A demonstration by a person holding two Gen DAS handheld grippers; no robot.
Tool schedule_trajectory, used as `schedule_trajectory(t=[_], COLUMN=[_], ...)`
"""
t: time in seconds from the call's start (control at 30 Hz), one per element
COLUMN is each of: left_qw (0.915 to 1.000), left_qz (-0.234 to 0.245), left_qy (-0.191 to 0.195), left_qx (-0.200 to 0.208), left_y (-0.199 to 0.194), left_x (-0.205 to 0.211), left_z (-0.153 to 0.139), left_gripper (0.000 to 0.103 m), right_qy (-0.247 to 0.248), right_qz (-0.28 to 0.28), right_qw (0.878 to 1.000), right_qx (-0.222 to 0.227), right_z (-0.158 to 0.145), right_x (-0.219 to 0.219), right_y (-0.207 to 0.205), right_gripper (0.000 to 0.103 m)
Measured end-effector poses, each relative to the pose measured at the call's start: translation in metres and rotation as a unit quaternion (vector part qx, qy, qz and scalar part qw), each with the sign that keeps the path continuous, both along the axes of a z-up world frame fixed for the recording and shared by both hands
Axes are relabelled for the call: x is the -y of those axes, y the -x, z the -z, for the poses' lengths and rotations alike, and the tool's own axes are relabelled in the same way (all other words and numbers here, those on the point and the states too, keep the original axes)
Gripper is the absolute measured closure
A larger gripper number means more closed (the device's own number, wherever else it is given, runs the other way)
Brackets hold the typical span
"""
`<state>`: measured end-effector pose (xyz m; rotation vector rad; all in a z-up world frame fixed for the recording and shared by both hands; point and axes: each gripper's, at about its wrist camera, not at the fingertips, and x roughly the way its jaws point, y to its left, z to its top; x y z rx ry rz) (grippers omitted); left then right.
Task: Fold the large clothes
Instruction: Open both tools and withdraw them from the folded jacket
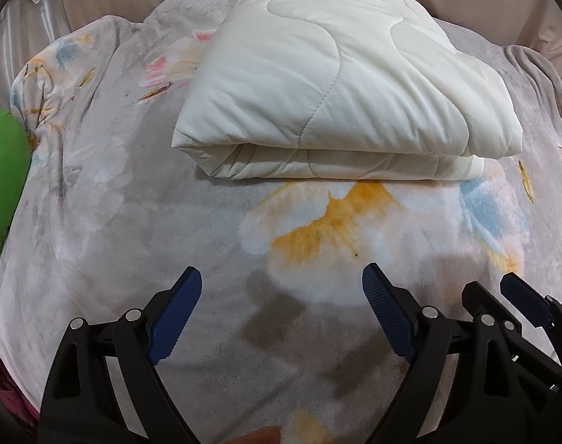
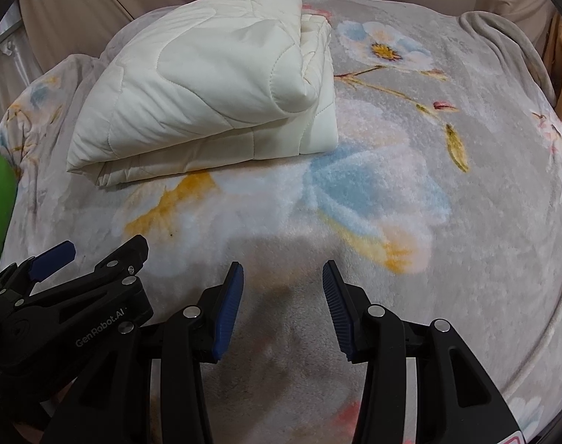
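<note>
Cream quilt (image 1: 336, 85) lies folded in thick layers on the far part of a grey floral blanket (image 1: 133, 222), well apart from the left gripper (image 1: 281, 318) and the right gripper (image 2: 283, 307), both held side by side with jaws spread and nothing between them.

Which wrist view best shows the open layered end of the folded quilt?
The right wrist view: the cream quilt shows its stacked layers along the right end. The left wrist view shows the quilt larger and centred, but mostly its top and front fold.
</note>
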<state>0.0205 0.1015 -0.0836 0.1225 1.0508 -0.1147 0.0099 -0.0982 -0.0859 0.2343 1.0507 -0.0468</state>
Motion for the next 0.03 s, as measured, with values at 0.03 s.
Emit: schedule_trajectory(t=[0.03], left_qw=[1.0], left_qz=[0.0], left_qy=[0.0], left_qx=[0.0], left_y=[0.0], left_x=[-0.0004], left_z=[-0.0003], left_gripper=[0.017], right_qy=[0.0], right_qz=[0.0], right_qw=[1.0], right_qx=[0.001], right_z=[-0.0004], right_x=[0.0], right_y=[-0.0003], right_gripper=[0.058])
